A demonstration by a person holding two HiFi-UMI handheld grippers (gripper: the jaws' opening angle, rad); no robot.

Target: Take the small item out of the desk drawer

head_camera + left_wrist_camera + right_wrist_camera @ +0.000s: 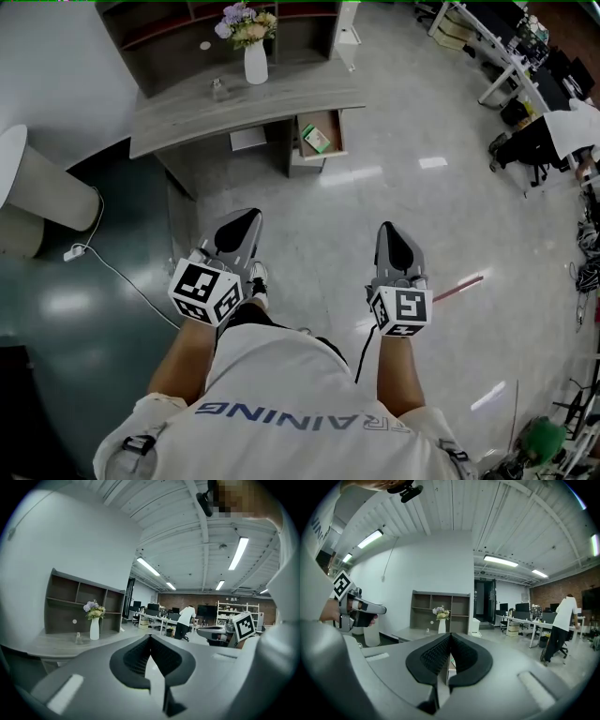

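The grey desk (187, 112) stands well ahead of me across the floor. Its drawer (322, 152) is pulled open at the right end. A small green item (317, 140) lies inside it. My left gripper (239, 230) and right gripper (398, 246) are held side by side at waist height, pointing toward the desk and far short of it. Both are shut with nothing between the jaws. In the left gripper view the left gripper (150, 639) faces the desk top (56, 644). In the right gripper view the right gripper (450, 637) points at the desk (417, 632).
A white vase of flowers (255, 58) and a small jar (218, 89) stand on the desk, with a shelf unit (159, 37) behind. A white round table (19, 178) and a floor cable (103, 262) lie left. A red-and-white stick (459, 286) lies on the floor right; a person (567, 131) bends over far desks.
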